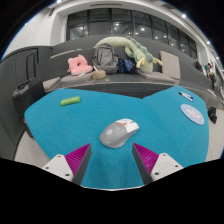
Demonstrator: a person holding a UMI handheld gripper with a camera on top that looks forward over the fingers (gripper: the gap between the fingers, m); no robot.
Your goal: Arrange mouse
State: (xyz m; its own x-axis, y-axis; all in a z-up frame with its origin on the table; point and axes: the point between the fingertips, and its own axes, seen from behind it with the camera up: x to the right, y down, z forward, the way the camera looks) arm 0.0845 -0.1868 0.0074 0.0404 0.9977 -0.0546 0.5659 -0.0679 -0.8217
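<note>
Gripper (110,158) is wide open, nothing held; both pink pads show, one on either side, with a clear gap across. Mouse (120,132) sits just ahead of the fingertips, roughly centred on the gap but slightly toward the right finger, resting on the teal mat (60,135) that covers the bench (100,86). It lies apart from both fingers, no contact yet. Body looks angled, long axis running diagonally to the fingers rather than along them.

Judgement: step in hand is the approach for the grasp. To do it well:
- Push forward and down until the mouse flanks are between the pads, not just its near end.
- Rotate the wrist first so the pads meet the long sides squarely; clamping a diagonal, rounded shell will likely make it twist or squirt out.
- Keep fingertips skimming just above the mat so they don't snag or wrinkle it.
- Close slowly; the shell is smooth and domed, so grip low on the sides.

Other stuff is well apart: green item (69,100) at the far left of the mat, round white object (192,114) at the far right, pink item (78,66) and bags beyond the bench. None of them obstruct the path.
</note>
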